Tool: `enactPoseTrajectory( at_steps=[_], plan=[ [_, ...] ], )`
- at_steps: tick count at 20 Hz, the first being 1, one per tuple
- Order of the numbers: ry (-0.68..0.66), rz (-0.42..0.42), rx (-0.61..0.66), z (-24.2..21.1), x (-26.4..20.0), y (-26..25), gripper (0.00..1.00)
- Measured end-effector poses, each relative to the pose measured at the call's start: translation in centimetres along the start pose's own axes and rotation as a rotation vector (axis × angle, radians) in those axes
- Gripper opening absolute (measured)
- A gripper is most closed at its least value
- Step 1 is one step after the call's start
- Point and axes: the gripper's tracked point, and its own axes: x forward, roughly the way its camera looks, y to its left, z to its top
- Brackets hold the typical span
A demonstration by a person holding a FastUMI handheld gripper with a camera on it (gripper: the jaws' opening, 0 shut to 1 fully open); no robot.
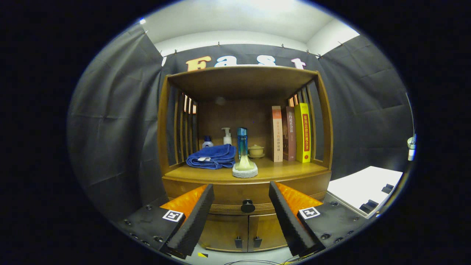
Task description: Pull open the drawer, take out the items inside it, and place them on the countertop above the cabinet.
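Wooden cabinet [243, 147], shut drawer [246, 198], claw [241, 206] apart around its knob [248, 206], untouched.

Dark cloth walls [110, 121] on all sides, pinned along the top; white ceiling [235, 18] above, brightly lit. Wooden cabinet [243, 88] centered against the back wall (slatted sides, open shelf). White desk [358, 189] just right of it.
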Motion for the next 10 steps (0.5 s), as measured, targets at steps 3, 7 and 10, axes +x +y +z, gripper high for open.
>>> enactPoseTrajectory(
  at_steps=[3, 7, 10],
  plan=[
    [-0.029, 0.007, 0.012, 3.2, -1.5, 0.0, 0.98],
    [-0.082, 0.002, 0.056, 7.4, -3.5, -0.5, 0.98],
    [-0.116, 0.006, 0.082, 9.4, -4.2, -1.3, 0.98]
  ],
)
